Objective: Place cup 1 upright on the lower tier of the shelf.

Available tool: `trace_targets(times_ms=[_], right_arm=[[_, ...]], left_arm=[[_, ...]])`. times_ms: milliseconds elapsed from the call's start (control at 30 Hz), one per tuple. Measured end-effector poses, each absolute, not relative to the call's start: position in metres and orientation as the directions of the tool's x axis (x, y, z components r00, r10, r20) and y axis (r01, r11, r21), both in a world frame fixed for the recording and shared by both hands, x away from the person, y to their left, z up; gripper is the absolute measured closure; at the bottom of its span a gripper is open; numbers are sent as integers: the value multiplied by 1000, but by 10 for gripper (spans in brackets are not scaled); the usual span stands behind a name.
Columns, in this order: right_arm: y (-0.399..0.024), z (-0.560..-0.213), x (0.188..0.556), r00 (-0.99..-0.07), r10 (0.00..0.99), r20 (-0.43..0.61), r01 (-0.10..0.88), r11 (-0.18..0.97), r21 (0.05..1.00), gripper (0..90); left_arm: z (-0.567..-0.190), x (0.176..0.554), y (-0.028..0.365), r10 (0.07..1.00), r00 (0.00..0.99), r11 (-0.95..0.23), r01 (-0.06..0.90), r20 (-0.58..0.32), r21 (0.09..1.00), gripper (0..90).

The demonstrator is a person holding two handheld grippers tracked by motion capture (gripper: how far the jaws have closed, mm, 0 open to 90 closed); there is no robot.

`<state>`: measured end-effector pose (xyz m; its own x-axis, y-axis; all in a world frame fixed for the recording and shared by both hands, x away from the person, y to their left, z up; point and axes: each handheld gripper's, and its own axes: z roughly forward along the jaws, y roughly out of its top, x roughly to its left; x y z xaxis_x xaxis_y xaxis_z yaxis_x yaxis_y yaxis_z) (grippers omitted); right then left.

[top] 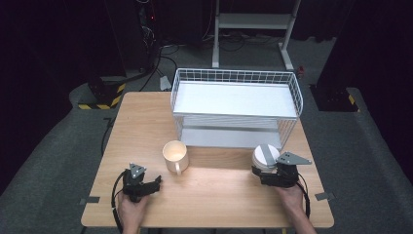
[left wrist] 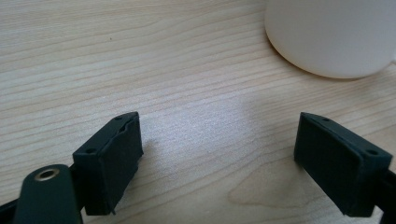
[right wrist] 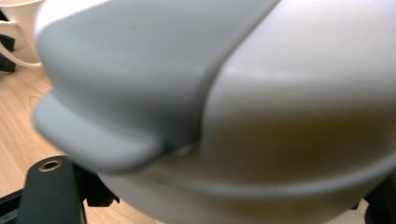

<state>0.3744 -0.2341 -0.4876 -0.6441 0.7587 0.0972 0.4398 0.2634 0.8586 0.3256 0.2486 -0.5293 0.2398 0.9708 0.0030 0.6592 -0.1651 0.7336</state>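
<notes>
A white cup with a grey lid (top: 265, 156) sits tilted at the table's right side, just in front of the wire rack. My right gripper (top: 264, 169) is shut on it, and in the right gripper view the cup (right wrist: 280, 93) bulges between the jaws, hiding most of them. A cream mug (top: 175, 155) stands near the middle of the table with its handle toward the person. My left gripper (top: 156, 182) rests low on the table at the mug's near left. Its jaws are open and hold nothing (left wrist: 219, 154), with the mug's base (left wrist: 336, 32) ahead and to the right.
A white wire rack (top: 234, 73) with two shelves stands at the back of the wooden table (top: 219, 195). Beyond the table, the dark floor holds cables and a white stand's legs (top: 287, 48). The person's hands come in at the front edge.
</notes>
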Motion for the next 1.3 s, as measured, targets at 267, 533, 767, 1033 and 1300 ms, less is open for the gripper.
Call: trace_targets(times_ms=[267,533,767,1033,1300], right_arm=[[-234,-484,385,-632,770,86,442,267,856,183],[-233,-482,395,-620,779,89,447,258,857,184],[-230,-480,407,-604,792,88,454,251,855,184],[-225,-478,417,-591,802,85,455,244,857,184],[-222,-480,430,-575,813,86,457,233,859,184]], left_arm=[[-529,326,249,971,239,-164,660,2,733,154],[-529,326,248,971,239,-164,660,3,733,154],[-529,326,248,971,239,-164,659,3,734,154],[-529,326,248,971,239,-164,659,3,734,155],[-529,326,248,971,239,-165,659,3,733,155]])
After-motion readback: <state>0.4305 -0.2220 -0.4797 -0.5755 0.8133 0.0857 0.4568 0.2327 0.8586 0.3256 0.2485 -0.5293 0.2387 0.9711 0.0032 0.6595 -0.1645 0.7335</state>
